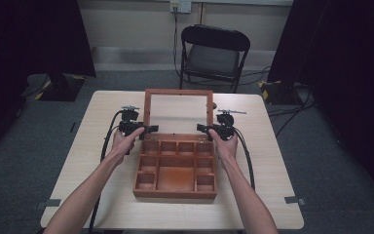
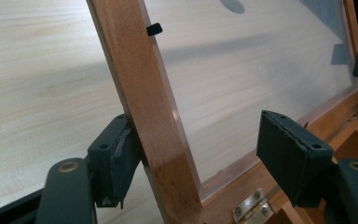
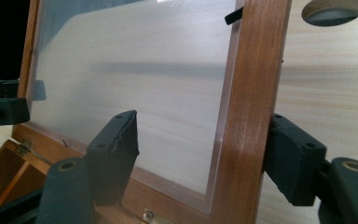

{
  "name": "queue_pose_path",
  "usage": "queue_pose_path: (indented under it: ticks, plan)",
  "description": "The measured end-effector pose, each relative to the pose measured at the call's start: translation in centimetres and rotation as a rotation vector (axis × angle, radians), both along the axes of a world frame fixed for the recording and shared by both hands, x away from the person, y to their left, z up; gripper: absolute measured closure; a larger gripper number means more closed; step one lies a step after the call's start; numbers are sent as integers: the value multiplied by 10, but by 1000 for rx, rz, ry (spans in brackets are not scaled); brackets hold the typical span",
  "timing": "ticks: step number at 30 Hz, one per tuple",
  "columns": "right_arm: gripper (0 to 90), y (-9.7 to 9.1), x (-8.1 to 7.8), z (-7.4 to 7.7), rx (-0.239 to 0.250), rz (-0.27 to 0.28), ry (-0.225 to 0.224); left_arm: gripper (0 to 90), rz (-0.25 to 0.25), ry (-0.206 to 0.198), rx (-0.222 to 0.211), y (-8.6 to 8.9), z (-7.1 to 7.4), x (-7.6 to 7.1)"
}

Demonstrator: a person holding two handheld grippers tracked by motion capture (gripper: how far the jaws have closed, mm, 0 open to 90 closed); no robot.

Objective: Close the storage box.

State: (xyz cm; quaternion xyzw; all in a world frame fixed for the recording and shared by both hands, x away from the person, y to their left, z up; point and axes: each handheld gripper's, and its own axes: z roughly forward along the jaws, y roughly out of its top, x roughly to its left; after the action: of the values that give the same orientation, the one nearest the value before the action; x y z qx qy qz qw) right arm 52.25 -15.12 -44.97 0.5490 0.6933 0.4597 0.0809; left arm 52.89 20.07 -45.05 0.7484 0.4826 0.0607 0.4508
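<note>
Worktop (image 1: 102, 195) carried one wooden box (image 1: 175, 187), open, set at centre. Box taken as landmark throughout.

Box tray lay flat, divided into small compartments around a larger middle one; all looked empty. Lid (image 1: 147, 109), a wood frame around a clear pane, stood up from the box's far edge on brass hinges (image 2: 251, 207), near upright and tilted a little away from the person.

Left gripper (image 1: 148, 129) sat at the lid's left frame post, low down, just above the hinge line. In the left gripper view one finger (image 2: 114, 161) touched the post's outer face; the other stood well off, in front of the pane. Fingers apart, straddling the post, not clamped.

Right gripper (image 1: 202, 128) mirrored this at the lid's right post. In the right gripper view the outer finger (image 3: 291, 161) lay against the post's edge, and the inner one was clear of the pane. Fingers apart here too.

Judgement: step in hand was taking hold of the lid by both side posts, likely to swing it. To do it well: close each pair squarely on wood, not glass; keep both grips at equal height above the hinges; move both hands together along the hinge arc so the frame would not rack. Gripping so low gives little leverage; slow pace advised.
</note>
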Motion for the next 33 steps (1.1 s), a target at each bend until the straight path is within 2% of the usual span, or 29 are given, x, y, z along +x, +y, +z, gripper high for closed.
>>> queue_pose_path:
  ticks: [7, 11, 15, 23, 27, 33]
  plan:
    - [309, -2, -7, 8, 11, 13, -24, 301, -16, -25, -25, 3, 8, -5]
    - [333, -3, -11, 14, 11, 19, -45, 338, -10, -54, -39, 5, 13, -10]
    - [343, -4, -17, 17, 8, 26, -57, 342, -20, -76, -32, 6, 20, -14]
    - [361, -4, -25, 26, 2, 39, -68, 407, -42, -109, -23, 11, 31, -25]
    - [368, -6, -29, 29, 12, 51, -64, 437, -45, -124, -48, 14, 37, -30]
    - [357, -7, -35, 34, 12, 60, -72, 451, -58, -141, -52, 16, 41, -36]
